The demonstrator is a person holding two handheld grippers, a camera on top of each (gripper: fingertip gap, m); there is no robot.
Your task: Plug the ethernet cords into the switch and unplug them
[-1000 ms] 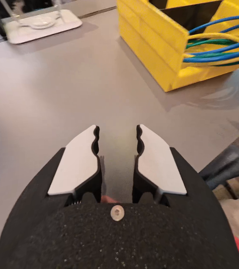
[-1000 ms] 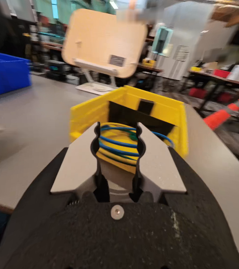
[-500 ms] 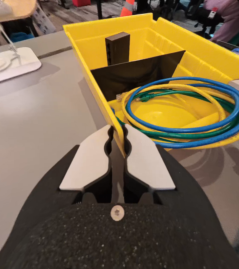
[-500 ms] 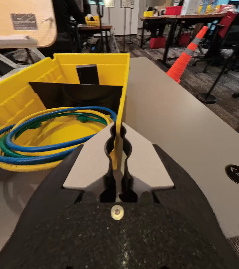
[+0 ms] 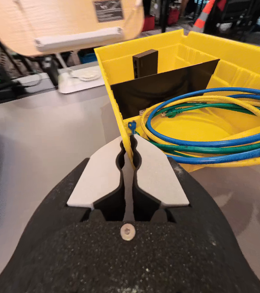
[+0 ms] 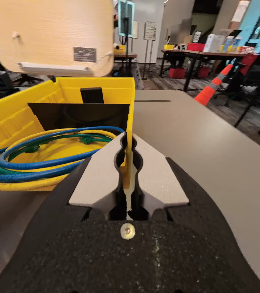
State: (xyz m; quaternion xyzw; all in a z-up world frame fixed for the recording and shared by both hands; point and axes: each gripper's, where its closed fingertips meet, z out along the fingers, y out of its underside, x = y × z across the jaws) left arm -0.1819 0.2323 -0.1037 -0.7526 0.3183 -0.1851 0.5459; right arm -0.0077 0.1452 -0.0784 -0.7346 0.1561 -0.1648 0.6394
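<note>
Gripping the bin [image 5: 110, 82] by its two near corners, you are clamping the left gripper [image 5: 127, 140] on the left wall's front edge and the right gripper [image 6: 129, 136] on the right wall's front edge, each with the jaws nearly shut and yellow plastic pinched between them. Holding it on both sides like this is probably meant to let you drag or steady the bin on the table [image 5: 54, 123] without twisting it, since neither the cords nor the switch are in hand and nothing is plugged in yet.

Working left to right in the left view, you are seeing the switch [image 5: 145, 65] standing upright behind the divider [image 5: 157, 93], in the rear compartment. The cords [image 5: 205, 142], blue, yellow and green, are lying coiled in the front compartment, spilling over the low front lip.

The left view is giving you things the right one is not: the port side of the switch, a blue plug [image 5: 132, 126] resting just inside the left wall near your fingertips, and a green plug [image 5: 173, 111] with a clear one beside it.

The right view is showing you the switch [image 6: 92, 95] only as a plain dark face, but it is adding the open table [image 6: 189, 142] to the right of the bin [image 6: 130, 111] and the cone [image 6: 211, 85] on the floor beyond.
</note>
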